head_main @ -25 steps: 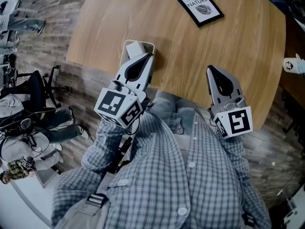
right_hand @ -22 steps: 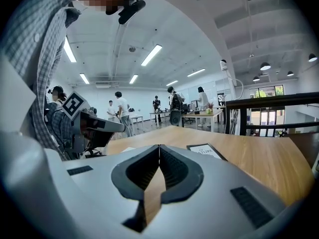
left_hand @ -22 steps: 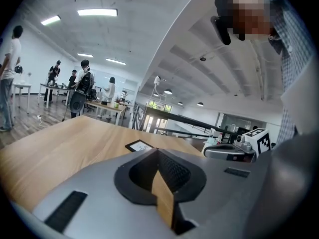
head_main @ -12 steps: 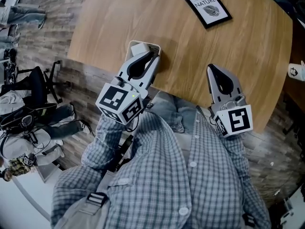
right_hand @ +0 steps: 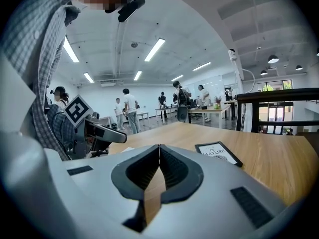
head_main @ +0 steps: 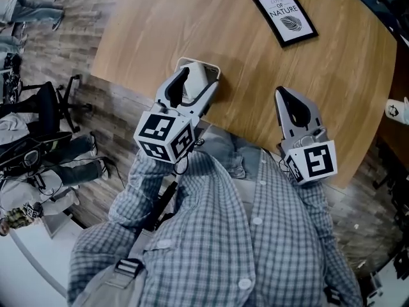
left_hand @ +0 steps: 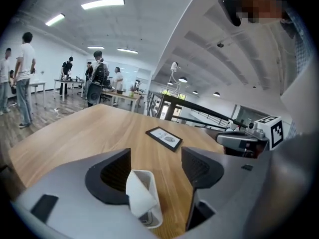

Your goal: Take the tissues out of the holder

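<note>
A white tissue holder [head_main: 206, 70] stands near the front edge of the wooden table [head_main: 255, 62], with a folded white tissue [left_hand: 137, 192] sticking up out of it. My left gripper [head_main: 198, 82] is open; its jaws have just been opening and now stand on either side of the holder [left_hand: 149, 213]. In the left gripper view the tissue is close to the left pad [left_hand: 113, 173] and well apart from the right pad. My right gripper [head_main: 282, 94] is shut and holds nothing, hovering over the table's front edge to the right.
A black-framed print [head_main: 285, 16] lies flat at the far side of the table, also seen as the print [right_hand: 218, 152]. A chair with bags [head_main: 38, 126] stands on the floor at left. A white cup [head_main: 397, 109] is at the right edge. People stand far off.
The left gripper's jaws went from shut to wide open, and it moved forward and down so the holder now sits between them. The right gripper shifted slightly, still shut.
</note>
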